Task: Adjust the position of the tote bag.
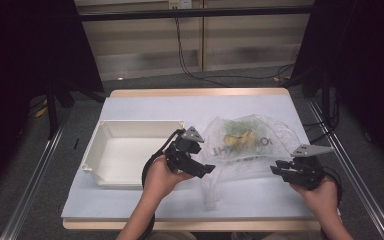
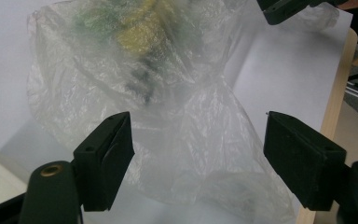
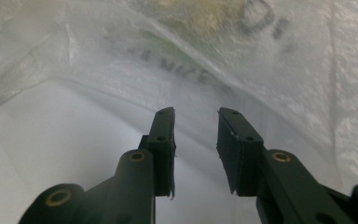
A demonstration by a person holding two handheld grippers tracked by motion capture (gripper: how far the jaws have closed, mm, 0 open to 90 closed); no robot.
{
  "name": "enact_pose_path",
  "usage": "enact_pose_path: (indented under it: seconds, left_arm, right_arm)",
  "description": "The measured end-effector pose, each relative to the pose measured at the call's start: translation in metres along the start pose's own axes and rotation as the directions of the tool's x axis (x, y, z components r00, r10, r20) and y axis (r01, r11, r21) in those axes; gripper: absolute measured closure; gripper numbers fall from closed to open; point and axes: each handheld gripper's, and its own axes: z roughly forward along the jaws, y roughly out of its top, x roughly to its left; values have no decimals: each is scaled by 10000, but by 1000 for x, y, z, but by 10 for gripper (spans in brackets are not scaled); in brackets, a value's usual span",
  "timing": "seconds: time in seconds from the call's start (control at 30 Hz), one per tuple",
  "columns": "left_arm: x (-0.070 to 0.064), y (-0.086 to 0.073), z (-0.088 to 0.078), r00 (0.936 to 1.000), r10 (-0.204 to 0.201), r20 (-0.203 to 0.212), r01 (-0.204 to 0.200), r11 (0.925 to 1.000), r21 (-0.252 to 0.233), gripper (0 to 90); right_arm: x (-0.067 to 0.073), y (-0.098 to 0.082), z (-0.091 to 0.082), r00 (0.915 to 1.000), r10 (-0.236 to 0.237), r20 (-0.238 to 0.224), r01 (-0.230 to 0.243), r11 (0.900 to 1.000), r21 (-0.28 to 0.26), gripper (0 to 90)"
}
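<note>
1. Plastic bag (image 1: 252, 150): thin, clear, crumpled, dark printed lettering. It lies on the bench (image 1: 130, 107) right of centre, with yellow and green contents (image 1: 240, 137) bunched toward its 12 o'clock end.
2. White tray (image 1: 130, 152): empty, just beside the bag at its 9 o'clock.
3. My left tool (image 2: 198, 158): released, jaws spread wide. In the left gripper view loose film lies between them, and neither pad presses on it.
4. My right tool (image 3: 196, 140): at the bag's 4 o'clock edge, jaws narrowed with a gap left. In the right gripper view I see no film caught between the pads, so I count it as holding nothing.
5. Step in hand, as I judge it: taking hold of the bag's open edge so the contents can go to the tray.
6. Handling note: I should pinch a single fold near the rim, not the bulk, and close slowly. I should also keep the two grips apart so the mouth stays open, because thin film slips and tears easily.
</note>
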Motion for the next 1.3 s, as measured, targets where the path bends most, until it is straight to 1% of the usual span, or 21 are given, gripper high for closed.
enact_pose_path:
  seconds: [0.07, 0.17, 0.23, 0.27, 0.4, 0.43, 0.6, 0.67, 0.7, 0.73, 0.77, 0.8, 0.9, 0.93, 0.97, 1.0, 1.03, 1.07, 1.1, 1.2, 1.3]
  left_arm:
    - [-3, 2, 5, 10000, -69, 63, 69, 10000, -60, 229]
    - [-6, 7, 13, 10000, 30, 16, -30, 10000, 62, 215]
    - [-7, 11, 18, 9995, 327, -6, -327, 9990, 289, 219]
    - [-8, 13, 21, 9994, 343, -70, -341, 9988, 354, 218]
    - [-10, 19, 31, 9988, 479, 47, -481, 9974, 541, 241]
    - [-11, 20, 35, 9988, 487, -67, -483, 9976, 490, 243]
    - [-12, 27, 41, 9984, 556, 56, -559, 9970, 540, 252]
    - [-13, 29, 42, 9980, 624, -38, -621, 9965, 559, 259]
    - [-13, 30, 43, 9983, 575, 20, -575, 9967, 570, 276]
    - [-11, 30, 44, 9980, 638, -41, -634, 9959, 651, 342]
    - [-11, 30, 44, 9988, 480, -108, -473, 9971, 597, 342]
    - [-9, 30, 45, 9989, 462, -30, -460, 9972, 586, 384]
    - [-6, 29, 45, 9988, 443, -222, -425, 9964, 736, 566]
    - [-4, 28, 45, 9993, 362, -24, -359, 9963, 785, 644]
    - [-2, 28, 45, 9990, 438, -98, -428, 9958, 813, 644]
    - [1, 27, 45, 9997, 209, 140, -219, 9967, 783, 763]
    - [2, 27, 44, 10000, -15, 86, 10, 9980, 633, 789]
    - [2, 27, 44, 10000, -15, 86, 10, 9980, 633, 801]
    - [4, 28, 43, 9999, -77, 146, 68, 9982, 600, 865]
    - [8, 30, 39, 9998, -94, 182, 83, 9982, 595, 900]
    - [9, 33, 38, 9996, -128, 252, 113, 9983, 576, 900]
  right_arm:
    - [1, 3, 2, 10000, -36, -29, 36, 10000, 17, 701]
    - [6, 11, 8, 9997, -261, 1, 261, 9997, -12, 715]
    - [11, 17, 13, 9994, -337, -117, 337, 9994, 32, 715]
    - [13, 20, 14, 9992, -390, -82, 390, 9992, 23, 715]
    - [19, 30, 21, 9994, -180, -310, 171, 9995, -272, 739]
    - [20, 31, 21, 9991, -236, -343, 227, 9994, -266, 748]
    - [26, 40, 26, 9983, -372, -458, 358, 9989, -314, 779]
    - [29, 44, 27, 9976, -422, -550, 400, 9984, -411, 791]
    - [30, 45, 28, 9974, -452, -562, 430, 9983, -404, 792]
    - [32, 48, 29, 9964, -551, -642, 526, 9978, -394, 791]
    - [32, 48, 29, 9964, -551, -642, 526, 9978, -394, 791]
    - [32, 48, 29, 9963, -519, -679, 494, 9980, -383, 791]
    - [34, 48, 30, 9962, -547, -676, 523, 9979, -370, 791]
    - [33, 47, 31, 9955, -570, -760, 543, 9978, -374, 790]
    - [33, 47, 31, 9955, -570, -760, 543, 9978, -374, 790]
    - [34, 46, 32, 9957, -578, -726, 555, 9979, -327, 781]
    - [34, 45, 33, 9960, -547, -713, 525, 9981, -319, 767]
    - [33, 45, 34, 9959, -542, -722, 524, 9983, -273, 763]
    - [32, 44, 36, 9961, -576, -665, 563, 9982, -212, 748]
    - [32, 42, 42, 9980, -488, -398, 486, 9988, -57, 631]
    - [31, 42, 48, 9983, -455, -369, 456, 9990, 36, 623]
